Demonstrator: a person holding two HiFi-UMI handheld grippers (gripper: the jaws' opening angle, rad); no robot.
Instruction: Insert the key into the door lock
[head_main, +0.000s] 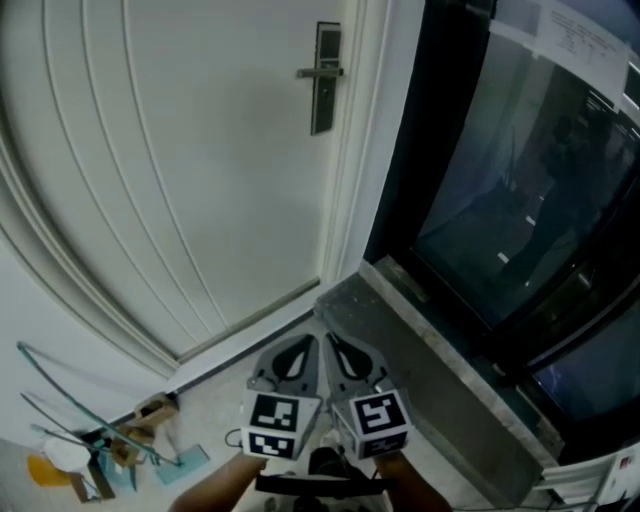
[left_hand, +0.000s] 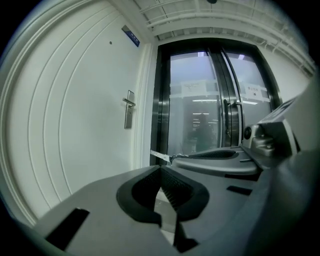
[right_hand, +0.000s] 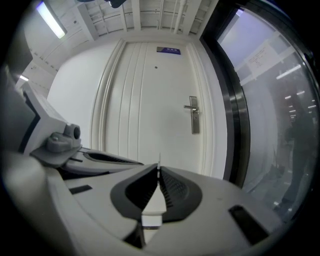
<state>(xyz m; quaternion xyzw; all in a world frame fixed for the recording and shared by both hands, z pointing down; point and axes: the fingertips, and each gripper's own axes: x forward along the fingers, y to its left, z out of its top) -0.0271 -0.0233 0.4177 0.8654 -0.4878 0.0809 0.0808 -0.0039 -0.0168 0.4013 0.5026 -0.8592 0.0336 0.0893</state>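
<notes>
Head view: your hands (head_main: 400, 478) are cut off below. Your left gripper (head_main: 308, 345) and right gripper (head_main: 335, 345) sit side by side, well apart from the door lock (head_main: 325, 78).

Left gripper view: jaws pressed together, nothing between.

Right gripper view: jaws clamp the key (right_hand: 159, 164), only its thin tip showing.

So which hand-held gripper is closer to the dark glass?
Right. The right hand-held gripper is on the side of the dark glass, below and left of it. The left hand-held gripper sits just beyond it, further left.
</notes>
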